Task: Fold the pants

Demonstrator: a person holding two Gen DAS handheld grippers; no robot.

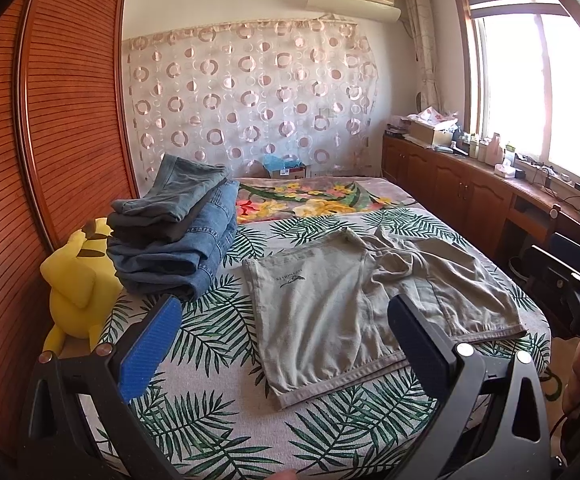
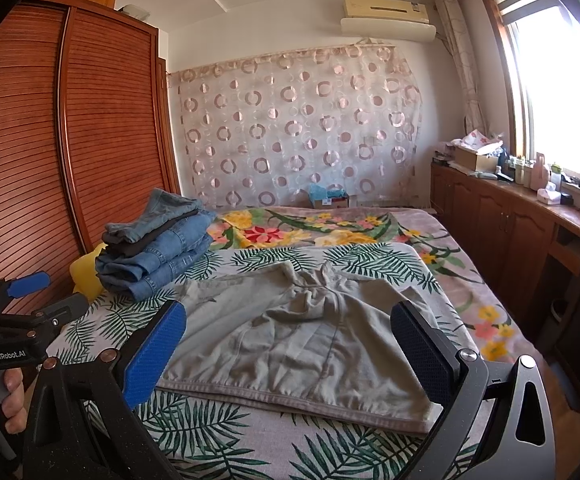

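Observation:
Grey-green shorts (image 1: 354, 304) lie spread flat on the leaf-print sheet (image 1: 210, 412) of the bed, leg hems toward me and the waist bunched at the far end. They also show in the right wrist view (image 2: 302, 340). My left gripper (image 1: 286, 324) is open and empty, held above the near edge of the bed before the left leg. My right gripper (image 2: 290, 332) is open and empty, held just before the hems. The left gripper also shows at the left of the right wrist view (image 2: 30, 300).
A stack of folded jeans (image 1: 178, 236) sits on the bed at the left, also in the right wrist view (image 2: 158, 244). A yellow plush toy (image 1: 78, 284) leans beside it against the wooden wardrobe (image 1: 50, 120). A floral blanket (image 1: 314, 196) covers the far bed. A cluttered wooden counter (image 1: 470, 168) runs under the window at right.

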